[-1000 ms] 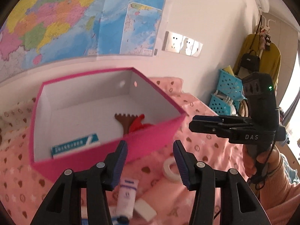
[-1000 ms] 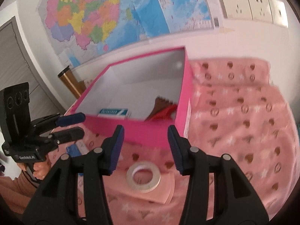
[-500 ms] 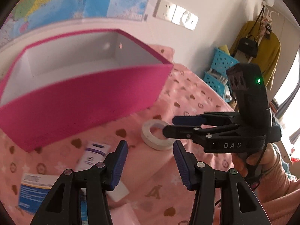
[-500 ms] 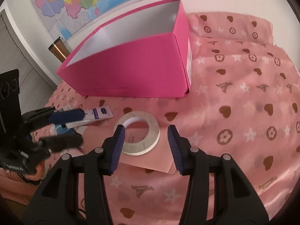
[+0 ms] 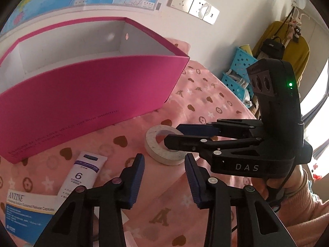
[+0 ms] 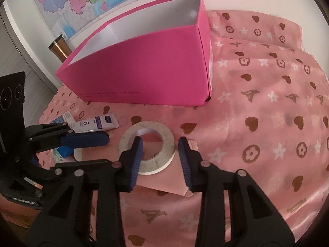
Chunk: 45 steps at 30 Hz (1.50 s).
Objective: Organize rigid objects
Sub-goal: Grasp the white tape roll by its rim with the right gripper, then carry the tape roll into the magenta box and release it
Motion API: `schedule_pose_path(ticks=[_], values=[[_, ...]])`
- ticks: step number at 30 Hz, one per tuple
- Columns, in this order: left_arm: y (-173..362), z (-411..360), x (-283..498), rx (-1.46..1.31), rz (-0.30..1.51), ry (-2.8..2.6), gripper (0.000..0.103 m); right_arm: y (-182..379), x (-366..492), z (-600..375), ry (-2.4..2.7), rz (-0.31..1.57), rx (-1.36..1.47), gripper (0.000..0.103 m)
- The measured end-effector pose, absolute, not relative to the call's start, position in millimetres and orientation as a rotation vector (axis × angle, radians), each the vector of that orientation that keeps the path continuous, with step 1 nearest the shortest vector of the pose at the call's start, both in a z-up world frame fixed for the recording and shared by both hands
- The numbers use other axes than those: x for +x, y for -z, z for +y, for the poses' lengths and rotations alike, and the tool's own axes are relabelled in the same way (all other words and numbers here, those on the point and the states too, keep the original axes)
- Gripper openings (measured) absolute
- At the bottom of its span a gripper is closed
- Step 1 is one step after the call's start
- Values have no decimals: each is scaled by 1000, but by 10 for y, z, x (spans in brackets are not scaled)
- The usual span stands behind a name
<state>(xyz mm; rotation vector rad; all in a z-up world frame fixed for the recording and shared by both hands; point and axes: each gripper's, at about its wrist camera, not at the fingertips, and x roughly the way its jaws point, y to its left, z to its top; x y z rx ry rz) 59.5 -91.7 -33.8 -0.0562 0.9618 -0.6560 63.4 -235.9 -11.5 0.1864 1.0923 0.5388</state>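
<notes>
A white tape roll (image 6: 147, 146) lies flat on a pink card (image 6: 164, 183), in front of the open pink box (image 6: 144, 78). My right gripper (image 6: 160, 144) straddles the roll's right wall, one finger in the hole, one outside. Its jaws are closing and a gap still shows at the pads. In the left wrist view the same roll (image 5: 162, 154) lies just beyond my left gripper (image 5: 164, 160). The left jaws are closing too, with only cloth between them. The right gripper (image 5: 172, 133) reaches over the roll from the right. A white tube (image 5: 86, 168) and a blue-and-white medicine box (image 5: 28, 205) lie at the left.
Pink patterned cloth (image 6: 257, 123) covers the surface. A copper tumbler (image 6: 58, 49) stands behind the pink box by the wall with a map. Blue baskets (image 5: 238, 78) and a yellow coat stand at the far right. A hand in a pink sleeve (image 5: 298, 195) holds the right gripper.
Both grippers have sunk toward the cloth and tipped down. The box's inside has dropped out of sight. The right fingers now straddle the tape roll's wall, and both pairs of jaws are narrower.
</notes>
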Motion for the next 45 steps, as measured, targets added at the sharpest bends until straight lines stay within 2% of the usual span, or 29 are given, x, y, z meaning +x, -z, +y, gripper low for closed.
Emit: schedule_pose_path(ticks=[2, 13, 26, 45], values=[[334, -920, 599, -56, 964, 656, 39, 115, 634, -2344, -533, 1094, 170, 31], [348, -1020, 616, -45, 976, 682, 39, 116, 614, -2381, -514, 1083, 159, 17], [211, -1050, 571, -33, 939, 697, 39, 7, 544, -2437, -496, 1041, 171, 17], [-391, -972, 579, -3, 768, 686, 39, -617, 654, -2398, -505, 880, 108, 17]])
